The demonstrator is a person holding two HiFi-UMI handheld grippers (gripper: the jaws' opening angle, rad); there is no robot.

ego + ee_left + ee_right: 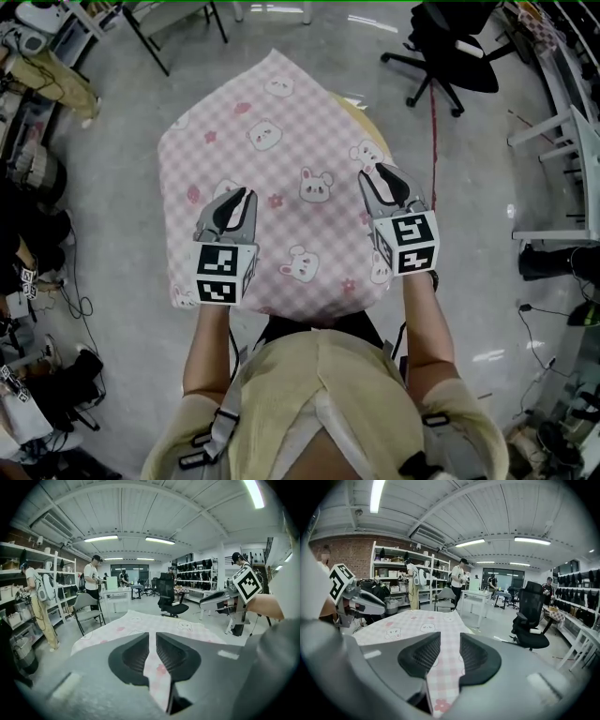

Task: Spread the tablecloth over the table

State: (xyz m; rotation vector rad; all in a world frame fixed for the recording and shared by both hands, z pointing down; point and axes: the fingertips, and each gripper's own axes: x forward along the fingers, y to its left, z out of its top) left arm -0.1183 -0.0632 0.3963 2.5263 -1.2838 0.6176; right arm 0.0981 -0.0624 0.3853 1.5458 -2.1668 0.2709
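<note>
under tablecloth [272,159], table [364,114] mostly hidden

Indoor, bright and even: ceiling tubes [101,538] are the source, blown out to white in both gripper views, with pale glare streaks on the floor [370,23] in head view. The cloth [281,141] is evenly lit and shadows are soft. Gripper views show strong fisheye bending and black corners; the left gripper [153,637] and right gripper [450,637] bodies up close are blurred, the background fairly sharp.
</note>
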